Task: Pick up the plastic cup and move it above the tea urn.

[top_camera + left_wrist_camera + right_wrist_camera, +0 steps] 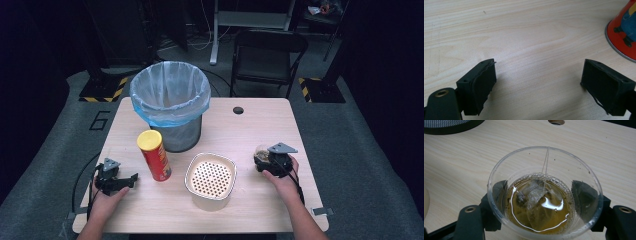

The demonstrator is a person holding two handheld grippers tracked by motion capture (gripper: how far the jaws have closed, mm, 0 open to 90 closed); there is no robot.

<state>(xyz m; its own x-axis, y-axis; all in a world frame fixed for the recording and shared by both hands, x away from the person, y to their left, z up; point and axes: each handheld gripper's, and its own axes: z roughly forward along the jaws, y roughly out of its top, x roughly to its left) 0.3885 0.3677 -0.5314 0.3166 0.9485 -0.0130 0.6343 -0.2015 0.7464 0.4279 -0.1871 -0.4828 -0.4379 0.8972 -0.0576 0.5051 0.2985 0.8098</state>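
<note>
Dark room, pale wooden table (260, 125); left tool (537, 85) spread empty, right tool (544, 200) pinching clear tea cup (544, 195)

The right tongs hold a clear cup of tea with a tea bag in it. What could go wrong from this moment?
1. The clear plastic cup is thin and the right tongs squeeze its sides; a harder grip might buckle it and push tea out.
2. The cup is open, so tilting it could spill tea on the table.
3. The tea bag and its string may slide out during pouring into the strainer bowl.
</note>
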